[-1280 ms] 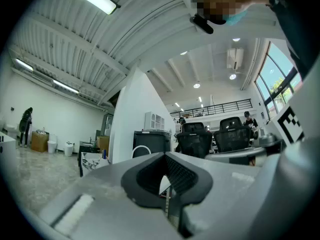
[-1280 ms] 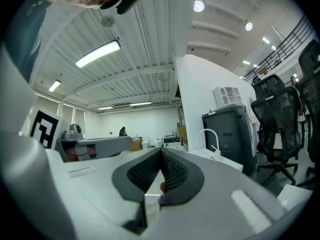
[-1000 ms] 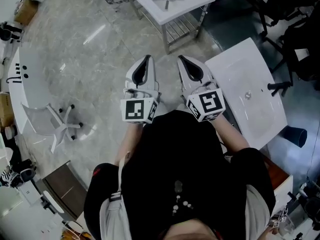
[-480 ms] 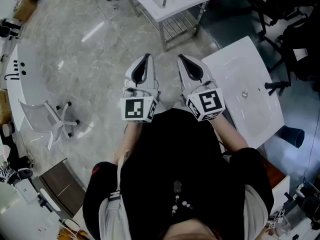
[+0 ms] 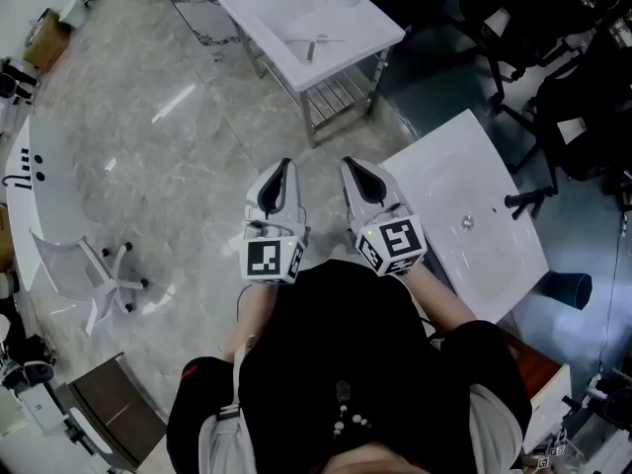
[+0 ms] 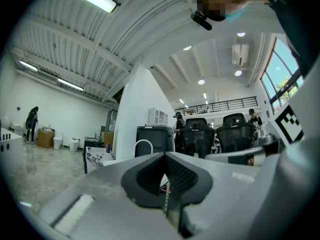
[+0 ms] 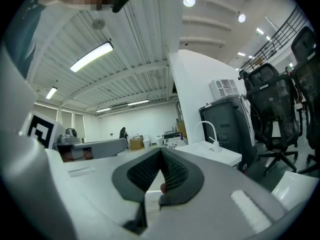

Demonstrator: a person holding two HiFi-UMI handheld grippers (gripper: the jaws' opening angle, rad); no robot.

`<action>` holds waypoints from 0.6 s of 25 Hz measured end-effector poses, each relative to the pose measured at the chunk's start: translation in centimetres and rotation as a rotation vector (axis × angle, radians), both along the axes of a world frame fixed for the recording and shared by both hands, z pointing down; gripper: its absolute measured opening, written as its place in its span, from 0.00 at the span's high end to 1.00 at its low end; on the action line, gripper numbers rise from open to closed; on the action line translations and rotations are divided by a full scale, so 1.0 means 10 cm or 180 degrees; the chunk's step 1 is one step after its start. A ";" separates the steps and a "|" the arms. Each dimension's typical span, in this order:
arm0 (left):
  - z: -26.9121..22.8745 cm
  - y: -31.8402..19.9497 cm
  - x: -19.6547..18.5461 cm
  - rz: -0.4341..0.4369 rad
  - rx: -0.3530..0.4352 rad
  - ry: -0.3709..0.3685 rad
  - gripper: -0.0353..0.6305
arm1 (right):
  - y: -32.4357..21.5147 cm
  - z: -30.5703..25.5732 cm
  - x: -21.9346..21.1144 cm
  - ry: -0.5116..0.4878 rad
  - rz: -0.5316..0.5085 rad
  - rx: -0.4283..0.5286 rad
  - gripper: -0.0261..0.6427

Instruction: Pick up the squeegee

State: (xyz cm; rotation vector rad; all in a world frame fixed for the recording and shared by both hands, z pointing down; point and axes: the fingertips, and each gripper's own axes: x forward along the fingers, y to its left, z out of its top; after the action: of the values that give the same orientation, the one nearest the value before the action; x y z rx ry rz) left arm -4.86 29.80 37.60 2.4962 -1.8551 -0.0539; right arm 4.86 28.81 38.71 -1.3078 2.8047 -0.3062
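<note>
A thin, light tool, seemingly the squeegee (image 5: 314, 45), lies on the white sink top (image 5: 367, 20) of a metal stand ahead of me. Both grippers are held level in front of the person's body, side by side and pointing toward that stand. The left gripper (image 5: 283, 167) is shut with nothing in it; in the left gripper view its ribbed pads (image 6: 176, 171) meet at the tip (image 6: 165, 156). Beside it, the right gripper (image 5: 348, 164) is also shut and empty, its jaws closed together in the right gripper view (image 7: 161, 152). Bare floor separates both from the sink stand.
A second white basin (image 5: 464, 215) with a black tap (image 5: 523, 202) lies at the right. Black office chairs (image 5: 583, 87) stand beyond it. A curved white counter (image 5: 25, 196) and a chair base (image 5: 114, 275) are at the left. A tapped white sink (image 7: 212, 151) shows ahead.
The head view has shifted: the sink stand and the grippers now sit lower in the picture, with more of the sink top showing. The grippers remain side by side and shut.
</note>
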 end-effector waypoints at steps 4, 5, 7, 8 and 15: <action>0.09 -0.08 -0.13 -0.0020 -0.0066 0.0060 0.94 | -0.08 0.07 -0.11 0.0055 0.0006 -0.0058 0.96; 0.11 -0.12 -0.17 -0.0019 -0.0070 0.0077 0.94 | -0.12 0.09 -0.14 0.0065 0.0019 -0.0076 0.96; 0.15 -0.19 -0.25 -0.0019 -0.0087 0.0106 0.94 | -0.19 0.14 -0.22 0.0091 0.0035 -0.0122 0.96; 0.17 -0.23 -0.29 -0.0020 -0.0101 0.0115 0.94 | -0.23 0.16 -0.26 0.0109 0.0031 -0.0142 0.96; 0.22 -0.62 -0.57 -0.0006 -0.0174 0.0151 0.94 | -0.58 0.21 -0.57 0.0165 0.0055 -0.0235 0.96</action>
State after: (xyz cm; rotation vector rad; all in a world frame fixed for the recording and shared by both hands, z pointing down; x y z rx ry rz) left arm -10.56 23.59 39.84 2.4355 -1.8156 -0.0612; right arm -0.80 23.00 40.79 -1.3732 2.8491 -0.3844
